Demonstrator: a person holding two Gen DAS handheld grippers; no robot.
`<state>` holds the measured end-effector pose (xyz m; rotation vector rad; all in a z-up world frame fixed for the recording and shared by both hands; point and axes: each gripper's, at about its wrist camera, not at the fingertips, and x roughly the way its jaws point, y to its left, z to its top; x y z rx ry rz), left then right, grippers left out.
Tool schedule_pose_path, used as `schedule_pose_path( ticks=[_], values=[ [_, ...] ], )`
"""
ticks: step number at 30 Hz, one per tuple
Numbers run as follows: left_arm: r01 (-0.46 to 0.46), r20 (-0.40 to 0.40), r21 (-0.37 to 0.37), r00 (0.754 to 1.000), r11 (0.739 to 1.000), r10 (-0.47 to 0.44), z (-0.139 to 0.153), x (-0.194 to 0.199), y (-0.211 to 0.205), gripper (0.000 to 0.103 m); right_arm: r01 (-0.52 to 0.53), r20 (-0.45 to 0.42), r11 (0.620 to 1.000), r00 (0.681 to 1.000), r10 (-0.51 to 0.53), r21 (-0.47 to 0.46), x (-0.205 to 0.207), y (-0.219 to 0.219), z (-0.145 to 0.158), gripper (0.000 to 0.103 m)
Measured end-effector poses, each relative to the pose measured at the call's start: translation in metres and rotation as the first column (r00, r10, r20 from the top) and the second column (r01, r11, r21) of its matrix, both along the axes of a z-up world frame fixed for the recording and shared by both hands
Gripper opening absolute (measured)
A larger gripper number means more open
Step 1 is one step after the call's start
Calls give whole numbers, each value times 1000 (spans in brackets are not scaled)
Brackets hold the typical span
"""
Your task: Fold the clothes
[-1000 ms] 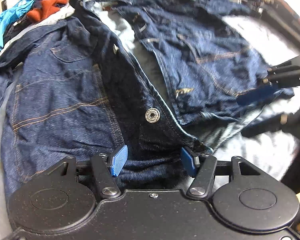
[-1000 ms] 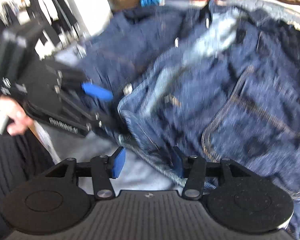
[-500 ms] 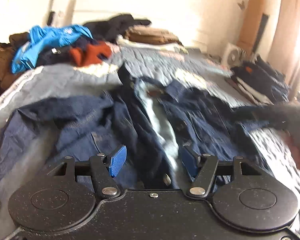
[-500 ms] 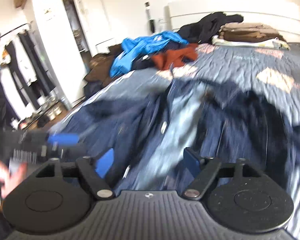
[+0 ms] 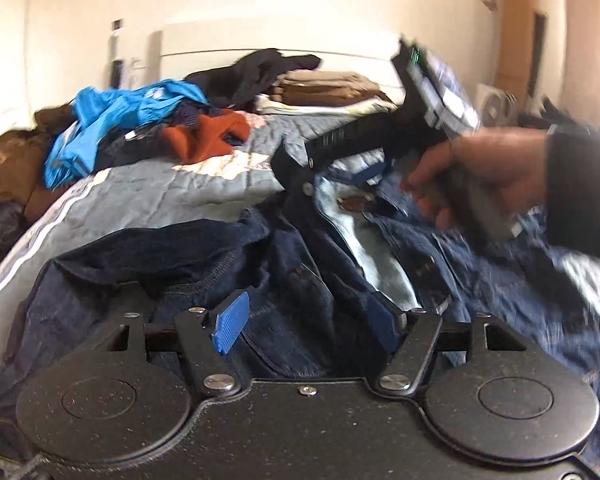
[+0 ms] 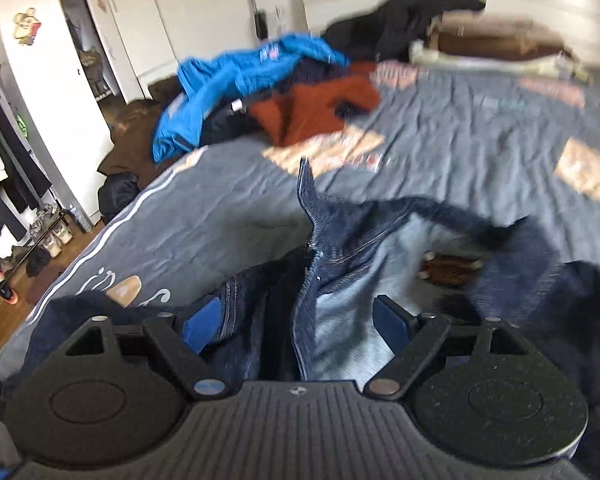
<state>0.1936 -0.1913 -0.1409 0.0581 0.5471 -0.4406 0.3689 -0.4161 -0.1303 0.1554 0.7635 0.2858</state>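
Both the left claw [image 5: 306, 322] and right claw [image 6: 300, 326], just widening, hover spread and empty over the denim jacket [image 5: 300, 280] lying open at the bed's [image 6: 460, 140] near edge, probably freed for a fresh grab.

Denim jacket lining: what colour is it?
Pale, washed-out blue lining, against dark indigo denim; clearest in the right wrist view.

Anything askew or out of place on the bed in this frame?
The denim jacket lies rumpled and open, pale lining up, one collar tip sticking up, not flat for folding. Behind it, a blue garment and a rust-orange one sit in a loose heap. Nothing looks damaged.
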Motion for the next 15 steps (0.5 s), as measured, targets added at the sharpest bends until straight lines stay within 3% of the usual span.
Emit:
schedule_pose_path(
  ticks=[4, 5, 6, 7, 8, 9, 15],
  values=[
    [-35, -5, -24, 999, 999, 35, 3, 5, 11, 68, 35, -62, 996, 997, -40, -80, 30, 12, -25, 81],
    [-40, -8, -24, 999, 999, 39, 2, 6, 12, 68, 41, -79, 995, 996, -48, -87, 35, 13, -32, 74],
    [-44, -11, -24, 999, 999, 44, 2, 8, 14, 68, 51, -88, 996, 994, -58, -79, 36, 13, -37, 52],
    [-49, -13, -24, 999, 999, 48, 1, 9, 15, 68, 60, -98, 996, 993, -67, -69, 37, 11, -41, 41],
    [-53, -15, -23, 998, 998, 53, 1, 10, 16, 68, 62, -111, 997, 992, -66, -41, 37, 9, -43, 19],
    [-55, -17, -23, 998, 998, 55, 1, 11, 17, 68, 64, -121, 998, 990, -66, -17, 36, 6, -44, 12],
    [-57, -10, -43, 998, 997, 56, 4, 8, 19, 68, 91, -65, 996, 994, -90, 8, 27, -23, -17, 7]
  ],
)
